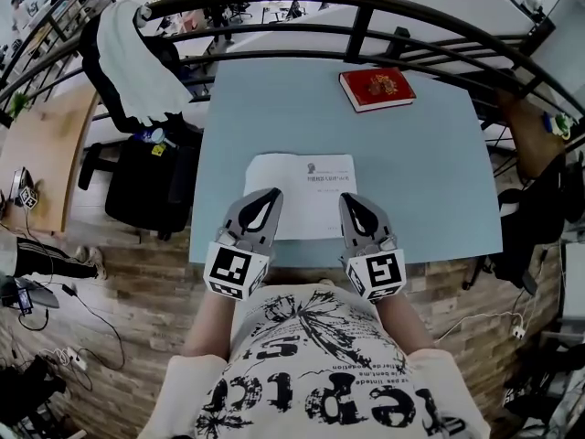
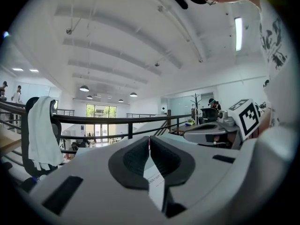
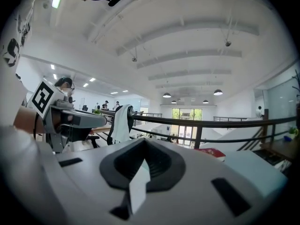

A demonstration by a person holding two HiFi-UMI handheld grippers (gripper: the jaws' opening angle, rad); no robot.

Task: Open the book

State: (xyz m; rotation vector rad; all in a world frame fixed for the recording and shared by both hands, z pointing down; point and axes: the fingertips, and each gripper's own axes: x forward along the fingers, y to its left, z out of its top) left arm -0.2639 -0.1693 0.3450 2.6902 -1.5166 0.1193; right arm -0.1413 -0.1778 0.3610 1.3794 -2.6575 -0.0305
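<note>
A white booklet [image 1: 302, 195] with small print on its cover sits at the near middle of the pale blue table [image 1: 430, 181]. My left gripper [image 1: 271, 195] is shut on its near left part, and a printed white sheet [image 2: 156, 182] shows pinched between the dark pads [image 2: 133, 161]. My right gripper [image 1: 347, 199] is shut on the near right part, with a white sheet [image 3: 139, 186] caught between its jaws. Both grippers point level, side by side. A closed red book [image 1: 377, 88] lies at the table's far right, also visible as the red book [image 3: 213, 152] in the right gripper view.
A black curved railing [image 1: 366, 7] runs behind the table. A black chair draped with a white cloth [image 1: 137, 62] and a black bag [image 1: 146, 190] stand at the left. A wooden desk [image 1: 46, 144] lies further left. Cables trail over the wooden floor [image 1: 110, 318].
</note>
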